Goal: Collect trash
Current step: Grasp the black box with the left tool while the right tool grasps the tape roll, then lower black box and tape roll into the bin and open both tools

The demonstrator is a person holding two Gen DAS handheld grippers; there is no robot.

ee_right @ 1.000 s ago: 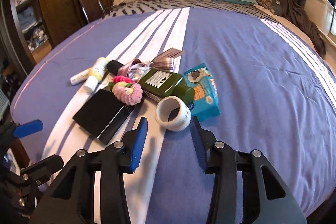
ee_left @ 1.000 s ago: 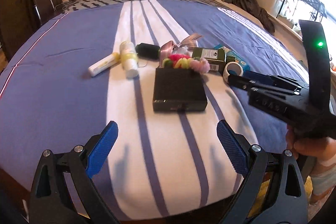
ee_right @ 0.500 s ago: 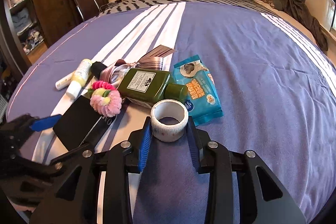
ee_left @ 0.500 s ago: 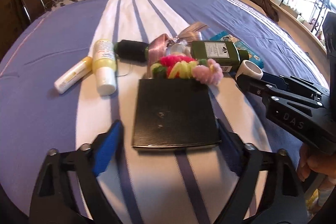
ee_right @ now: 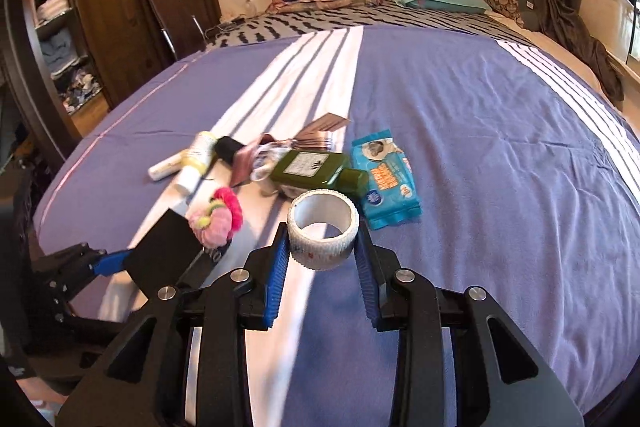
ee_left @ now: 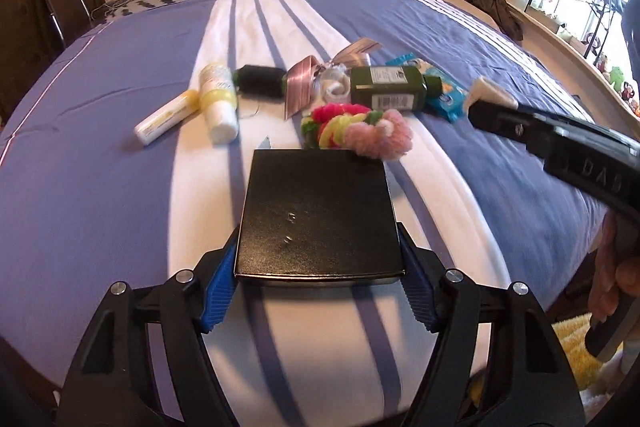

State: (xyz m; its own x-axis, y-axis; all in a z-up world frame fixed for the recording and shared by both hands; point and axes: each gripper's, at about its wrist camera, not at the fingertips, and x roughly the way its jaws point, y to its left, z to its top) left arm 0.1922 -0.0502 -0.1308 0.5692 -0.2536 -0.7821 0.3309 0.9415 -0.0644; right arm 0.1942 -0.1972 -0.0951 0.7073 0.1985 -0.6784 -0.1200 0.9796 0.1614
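Left gripper (ee_left: 318, 287) jaws pinching the near end of a flat black box (ee_left: 318, 215) on the bed (ee_left: 100, 131), pink hair ties (ee_left: 356, 131) just beyond its far edge. Right gripper (ee_right: 323, 267) jaws clamped on a white tape roll (ee_right: 323, 233); ahead, touching it, a green bottle (ee_right: 316, 169); ahead-right, a blue wipes packet (ee_right: 386, 179).

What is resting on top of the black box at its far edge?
A fluffy pink scrunchie overlaps the far right corner of the black box, with more scrunchies just behind. The box's underside and contents are hidden. The left gripper clasps its near end.
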